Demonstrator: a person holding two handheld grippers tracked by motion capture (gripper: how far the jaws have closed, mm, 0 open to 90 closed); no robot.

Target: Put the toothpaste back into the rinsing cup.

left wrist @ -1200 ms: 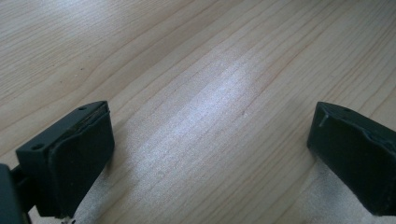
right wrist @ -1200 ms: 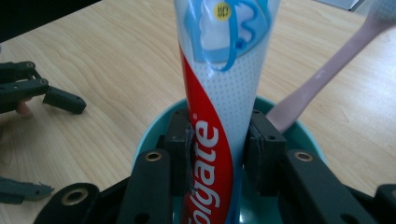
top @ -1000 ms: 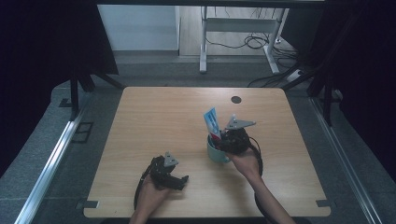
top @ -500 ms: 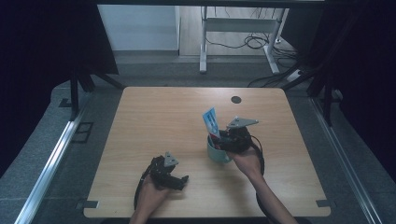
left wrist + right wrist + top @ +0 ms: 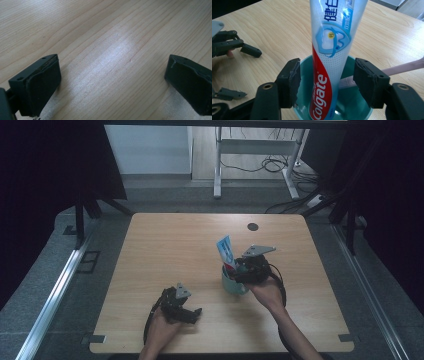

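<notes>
the toothpaste tube (image 5: pixel 331 60) stands cap-down in the teal cup (image 5: pixel 359 113), its long axis close to upright and leaning a little toward the cup's far rim. a pink toothbrush (image 5: pixel 402 68) lies slanted in the same cup, its handle sticking out over the rim. the right gripper (image 5: pixel 329 82) sits right at the cup with the tube between its jaws; the jaws have just been opening, and there is a gap on both sides between pad and tube, so nothing is clamped. the tube seems to be dropped off already, resting on its own. the likely next move is to draw the right gripper back along its own line, away from the tube, without knocking it. in the high view the cup (image 5: pixel 233 284) is right of the table's (image 5: pixel 165 245) middle. the left gripper (image 5: pixel 186 311) is well apart, near the front edge, jaws wide over bare wood.
</notes>
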